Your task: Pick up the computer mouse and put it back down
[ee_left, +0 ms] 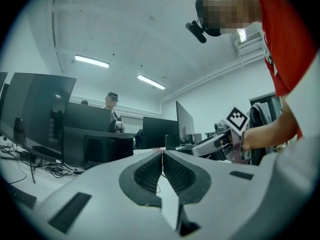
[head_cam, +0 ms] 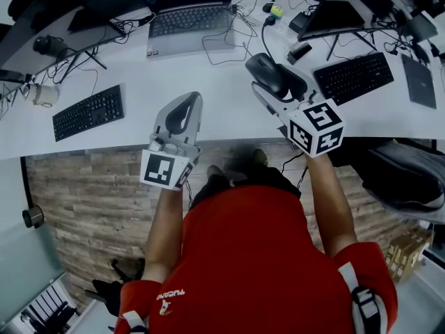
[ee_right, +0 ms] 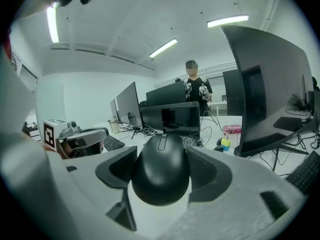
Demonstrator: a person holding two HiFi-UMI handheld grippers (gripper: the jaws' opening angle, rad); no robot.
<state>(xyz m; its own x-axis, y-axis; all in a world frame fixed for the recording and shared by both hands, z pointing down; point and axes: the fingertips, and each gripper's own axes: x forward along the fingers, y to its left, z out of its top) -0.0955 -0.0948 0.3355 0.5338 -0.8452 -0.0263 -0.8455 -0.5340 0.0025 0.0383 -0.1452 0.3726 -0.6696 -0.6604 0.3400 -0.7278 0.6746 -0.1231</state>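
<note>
Computer mouse [ee_right: 160,171] | pinched in right gripper [head_cam: 272,82] jaws, held above white counter [head_cam: 208,89] | long axis along jaws | left gripper [head_cam: 186,106] jaws pressed together, empty | put-down spot lies below right gripper.

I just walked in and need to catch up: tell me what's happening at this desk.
A person in a red shirt is at a white desk with a hand-held gripper in each hand. The right hand-held gripper is clamped on a black computer mouse, apparently held clear of the desktop. The left hand-held gripper is shut and empty, near the desk's edge. The mouse is not yet set down.
</note>
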